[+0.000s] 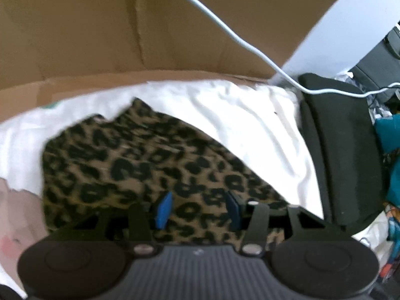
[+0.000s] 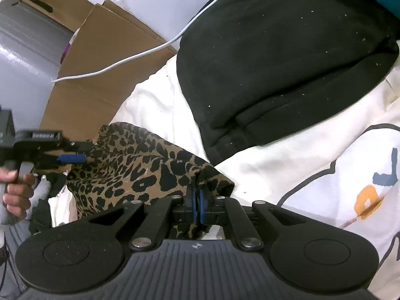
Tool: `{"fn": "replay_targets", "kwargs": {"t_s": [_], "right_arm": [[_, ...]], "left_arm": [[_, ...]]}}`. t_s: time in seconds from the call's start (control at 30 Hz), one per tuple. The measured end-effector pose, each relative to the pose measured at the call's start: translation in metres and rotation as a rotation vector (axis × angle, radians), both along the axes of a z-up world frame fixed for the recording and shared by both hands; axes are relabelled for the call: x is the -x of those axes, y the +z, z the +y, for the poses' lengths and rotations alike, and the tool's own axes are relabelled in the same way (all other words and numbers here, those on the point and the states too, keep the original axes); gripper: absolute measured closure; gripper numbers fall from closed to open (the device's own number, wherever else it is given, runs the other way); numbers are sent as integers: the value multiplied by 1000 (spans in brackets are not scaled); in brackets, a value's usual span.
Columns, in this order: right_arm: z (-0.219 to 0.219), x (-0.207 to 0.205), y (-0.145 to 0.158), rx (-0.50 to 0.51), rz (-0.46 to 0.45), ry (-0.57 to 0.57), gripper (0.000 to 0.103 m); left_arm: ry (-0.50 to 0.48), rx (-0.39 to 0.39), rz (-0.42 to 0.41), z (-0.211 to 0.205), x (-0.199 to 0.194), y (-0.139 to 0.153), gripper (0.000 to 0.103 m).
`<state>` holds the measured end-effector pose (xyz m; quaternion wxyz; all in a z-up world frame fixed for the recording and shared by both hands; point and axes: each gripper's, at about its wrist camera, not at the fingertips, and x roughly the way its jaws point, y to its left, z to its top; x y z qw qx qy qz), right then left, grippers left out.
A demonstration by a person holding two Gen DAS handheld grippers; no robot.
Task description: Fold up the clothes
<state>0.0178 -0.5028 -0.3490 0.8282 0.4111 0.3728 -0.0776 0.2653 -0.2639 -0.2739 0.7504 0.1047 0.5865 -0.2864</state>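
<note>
A leopard-print garment lies on a white sheet. In the left wrist view my left gripper hovers low over its near part. The blue pads stand wide apart with only cloth beneath them, so it is open. My right gripper is shut on a bunched corner of the leopard-print garment, which is pinched between its pads. The right wrist view also shows the left gripper at the garment's opposite edge, held by a person's hand.
A black padded item rests on the sheet just right of the garment. Brown cardboard stands behind, and a white cable hangs across it. Teal fabric and clutter sit at the far right.
</note>
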Motion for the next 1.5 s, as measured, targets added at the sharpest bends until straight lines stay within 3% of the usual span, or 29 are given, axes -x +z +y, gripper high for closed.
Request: {"fn": "replay_targets", "kwargs": {"t_s": [0.3,0.53,0.6,0.63,0.67,0.73,1.0,1.2,1.5], "right_arm": [[1,-1,0,30,18,13,102],[3,-3,0,40,20,26,102],[3,-3,1,45,18,28,102],[3,-3,1,47,17,28,102],[3,-3,1,49,15,29,102],[3,-3,2,54,13,31,102],[4,1,11,76,-2,27,102],[4,2,8,66,34,23,101],[-3,12,35,145,22,23,98]], "left_arm": [[93,-45,102,-28,7,-34,54],[179,-92,139,-28,1,-54,62],[188,-88,136,-28,2,-52,71],[189,-81,134,-27,2,-49,89],[191,-73,131,-26,2,-46,100],[193,-59,125,-24,2,-40,102],[204,-1,103,-17,3,-15,103],[187,46,96,-29,3,-20,103],[132,63,135,-35,-1,-32,99]]}}
